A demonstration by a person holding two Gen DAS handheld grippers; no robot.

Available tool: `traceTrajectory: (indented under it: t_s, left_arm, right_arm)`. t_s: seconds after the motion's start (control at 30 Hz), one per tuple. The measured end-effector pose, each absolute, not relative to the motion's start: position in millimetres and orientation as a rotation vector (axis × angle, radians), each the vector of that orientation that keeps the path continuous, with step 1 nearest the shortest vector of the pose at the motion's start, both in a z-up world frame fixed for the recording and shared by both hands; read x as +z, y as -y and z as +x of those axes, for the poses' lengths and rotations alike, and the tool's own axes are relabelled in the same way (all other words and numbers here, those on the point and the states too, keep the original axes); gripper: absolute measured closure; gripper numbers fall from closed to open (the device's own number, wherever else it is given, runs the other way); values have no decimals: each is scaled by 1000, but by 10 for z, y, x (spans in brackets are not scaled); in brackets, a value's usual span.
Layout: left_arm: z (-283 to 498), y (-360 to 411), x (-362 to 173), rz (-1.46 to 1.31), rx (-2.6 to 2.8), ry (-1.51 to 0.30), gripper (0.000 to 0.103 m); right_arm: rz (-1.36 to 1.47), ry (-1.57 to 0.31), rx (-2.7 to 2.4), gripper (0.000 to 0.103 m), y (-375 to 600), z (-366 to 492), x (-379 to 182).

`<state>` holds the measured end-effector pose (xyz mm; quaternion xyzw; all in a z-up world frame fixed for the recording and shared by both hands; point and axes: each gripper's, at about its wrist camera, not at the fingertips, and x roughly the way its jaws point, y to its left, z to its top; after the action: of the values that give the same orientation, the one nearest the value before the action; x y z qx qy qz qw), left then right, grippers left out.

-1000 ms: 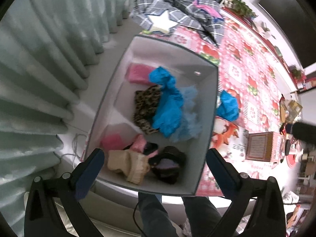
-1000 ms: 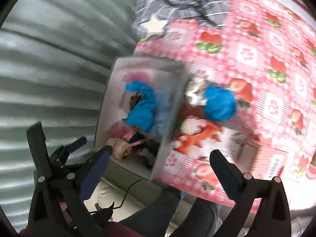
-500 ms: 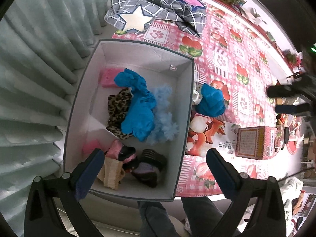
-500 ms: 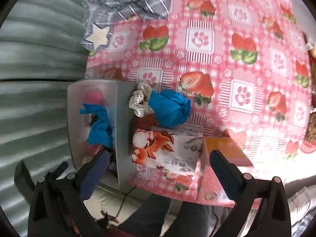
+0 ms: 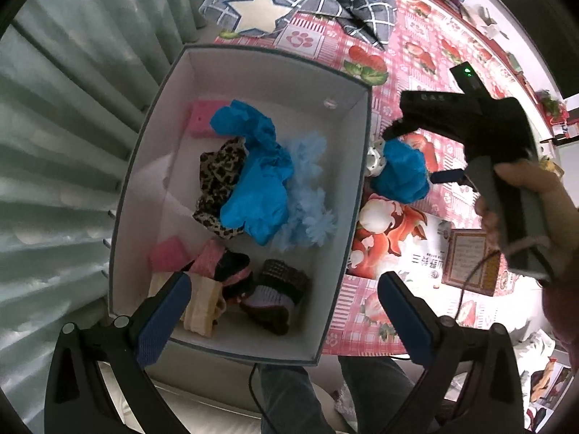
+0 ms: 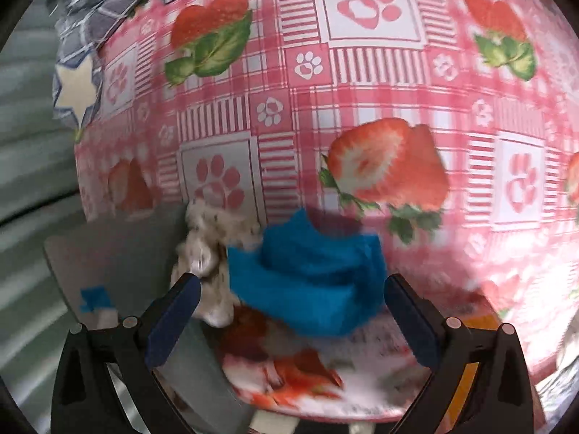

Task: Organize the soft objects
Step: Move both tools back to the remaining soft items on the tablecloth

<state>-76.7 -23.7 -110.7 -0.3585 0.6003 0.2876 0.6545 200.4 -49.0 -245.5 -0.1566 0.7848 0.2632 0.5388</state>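
A grey box [image 5: 356, 195] with white walls stands at the table's left edge and holds soft items: blue cloth [image 5: 257, 181], leopard-print fabric [image 5: 217, 177], light blue tulle [image 5: 307, 199], pink pieces and knitted items. Outside its right wall lie a blue cloth bundle [image 5: 401, 171] and a white speckled scrunchie [image 5: 374, 157]. My left gripper [image 5: 286, 311] is open and empty above the box's near end. My right gripper [image 6: 289, 311] is open, its fingers either side of the blue bundle [image 6: 307, 282], just above it. The scrunchie [image 6: 213, 253] lies left of the bundle.
A strawberry-print pink tablecloth [image 6: 362, 72] covers the table. A grey checked cloth with a white star [image 5: 289, 3] lies at the far end. A printed carton [image 5: 394, 238] and a brown box [image 5: 470, 256] lie right of the grey box. Curtains [image 5: 54, 144] hang at the left.
My right gripper has moved down and in towards the blue bundle beside the box and now shows in the left wrist view. My left gripper has drawn slightly closer to the box.
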Motion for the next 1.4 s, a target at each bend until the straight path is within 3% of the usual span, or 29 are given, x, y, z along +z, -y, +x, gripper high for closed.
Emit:
traceTrajectory:
  t_s: [0.3, 0.47, 0.63, 0.8, 0.93, 1.2, 1.4]
  left_arm:
    - [-674, 260, -1211, -821, 633, -1394, 0]
    - [-603, 243, -1176, -811, 612, -1389, 0]
    - [-550, 233, -1127, -796, 592, -1375, 0]
    - [-466, 257, -1106, -786, 559, -1372, 0]
    - [-350, 324, -1026, -754, 523, -1362, 0]
    - [-122, 495, -976, -713, 452, -1362, 0]
    - [49, 639, -1052, -712, 412, -1374, 0]
  right_arm:
    - [-614, -1870, 578, 1, 378, 1851, -2854]
    - [-716, -1782, 452, 1, 451, 1979, -2819]
    - [-400, -1635, 93, 1, 1088, 2704, -2409]
    - [-12, -1650, 92, 1, 1538, 2871, -2031]
    - [127, -1783, 257, 1, 1708, 2835, -1886]
    - [182, -1938, 444, 1, 2058, 2638, -1506]
    - [-12, -1886, 591, 1, 2120, 2843, -1177]
